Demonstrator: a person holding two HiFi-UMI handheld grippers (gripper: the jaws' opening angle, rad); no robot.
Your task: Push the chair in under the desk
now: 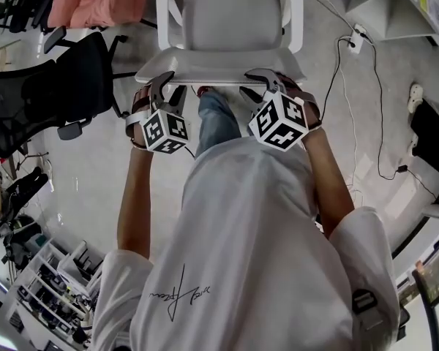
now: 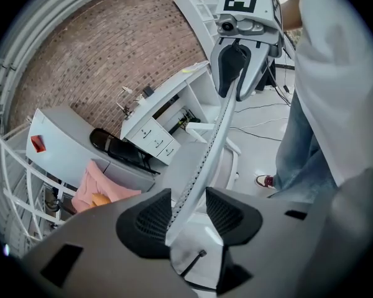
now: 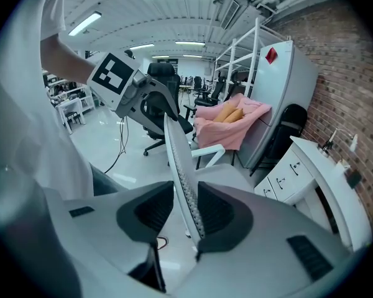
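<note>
Chair [image 1: 233,17] taken by its back.
Right hand-held gripper [image 3: 185,191] clenched on the top edge; left hand-held gripper [image 2: 188,194] straddles it, released.

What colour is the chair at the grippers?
The chair is white with a light grey seat; best in head view.

The pale grey floor [image 1: 95,189] (glossy, catching the ceiling lights) carries the white chair [image 1: 227,28] at top middle and a black office chair [image 1: 51,93] to its left. On the right lies a white power strip [image 1: 355,39], with black cables [image 1: 380,134] trailing across.
</note>
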